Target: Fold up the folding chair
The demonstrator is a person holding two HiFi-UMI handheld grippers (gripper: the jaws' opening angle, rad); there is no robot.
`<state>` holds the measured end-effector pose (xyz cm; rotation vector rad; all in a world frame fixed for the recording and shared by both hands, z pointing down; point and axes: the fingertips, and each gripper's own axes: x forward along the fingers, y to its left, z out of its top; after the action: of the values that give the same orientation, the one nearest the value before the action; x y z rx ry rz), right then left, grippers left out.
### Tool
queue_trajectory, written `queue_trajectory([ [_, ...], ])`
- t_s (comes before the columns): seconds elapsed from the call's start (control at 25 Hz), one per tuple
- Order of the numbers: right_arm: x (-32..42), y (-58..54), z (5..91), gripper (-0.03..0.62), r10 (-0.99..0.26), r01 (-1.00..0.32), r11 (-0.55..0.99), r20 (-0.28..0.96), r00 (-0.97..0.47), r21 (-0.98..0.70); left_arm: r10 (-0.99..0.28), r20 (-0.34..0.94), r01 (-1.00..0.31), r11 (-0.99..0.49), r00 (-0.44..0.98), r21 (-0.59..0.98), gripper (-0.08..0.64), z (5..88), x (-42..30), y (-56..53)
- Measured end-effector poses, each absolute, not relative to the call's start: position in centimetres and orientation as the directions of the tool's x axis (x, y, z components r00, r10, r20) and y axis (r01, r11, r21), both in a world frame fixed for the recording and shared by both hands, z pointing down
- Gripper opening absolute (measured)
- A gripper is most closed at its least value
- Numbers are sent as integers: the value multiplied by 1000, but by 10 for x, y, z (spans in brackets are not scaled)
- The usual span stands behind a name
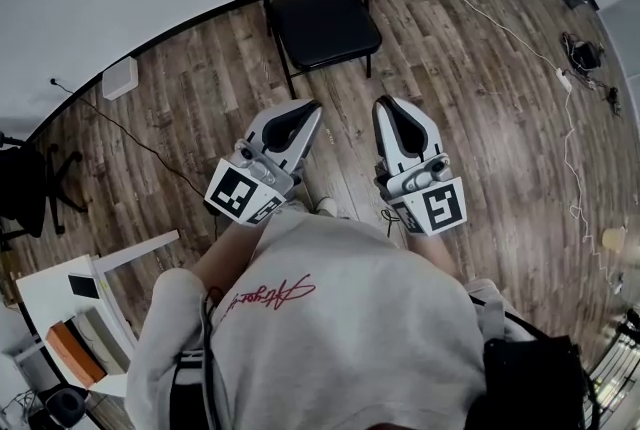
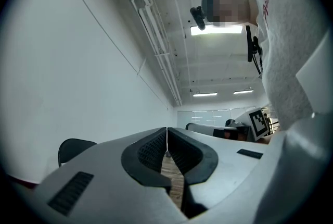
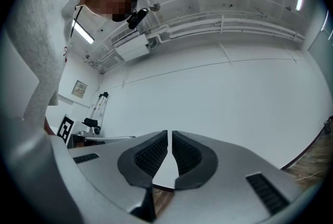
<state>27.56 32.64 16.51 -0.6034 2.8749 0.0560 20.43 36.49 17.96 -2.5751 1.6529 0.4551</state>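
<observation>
A black folding chair [image 1: 318, 6] stands unfolded on the wood floor against the white wall, straight ahead of me in the head view. Its backrest edge [image 2: 73, 148] shows at the lower left of the left gripper view. My left gripper [image 1: 314, 107] is held in front of my body, short of the chair, jaws shut with nothing between them. My right gripper [image 1: 383, 104] hangs beside it, also short of the chair, shut and empty. In the left gripper view the left gripper [image 2: 167, 132] points slightly upward at wall and ceiling. The right gripper [image 3: 169, 133] faces the white wall.
A white box [image 1: 120, 78] lies on the floor by the wall at left, with a black cable running from it. A white cable [image 1: 566, 108] and small devices lie at right. A white table [image 1: 75, 303] and an office chair [image 1: 25, 193] stand at lower left.
</observation>
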Motion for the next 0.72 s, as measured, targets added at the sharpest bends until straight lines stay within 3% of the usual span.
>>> queue_trajectory([
  [0.16,285,314,173,32,-402,-409,913,-196,-894,-9,-887,-298,-908,-401,352,120,18,179,206,358],
  [0.24,287,303,183,177,-419,-422,907,-168,-892,-20,-898,-292,-918,-376,328,126,19,181,201,353],
  [0.28,288,297,187,191,-425,-426,904,-155,-892,-27,-905,-283,-923,-364,318,126,20,183,197,351],
  [0.36,284,284,194,202,-432,-431,901,-141,-891,-37,-921,-257,-934,-333,293,127,29,190,184,342],
  [0.44,275,267,202,210,-443,-439,896,-131,-887,-59,-938,-235,-945,-294,256,143,164,198,163,326],
  [0.48,269,258,207,215,-450,-443,893,-123,-885,-81,-944,-228,-949,-276,238,152,194,202,152,317],
  [0.72,236,190,270,224,-517,-492,818,-8,-856,-299,-965,-170,-950,-235,201,207,242,237,74,244],
])
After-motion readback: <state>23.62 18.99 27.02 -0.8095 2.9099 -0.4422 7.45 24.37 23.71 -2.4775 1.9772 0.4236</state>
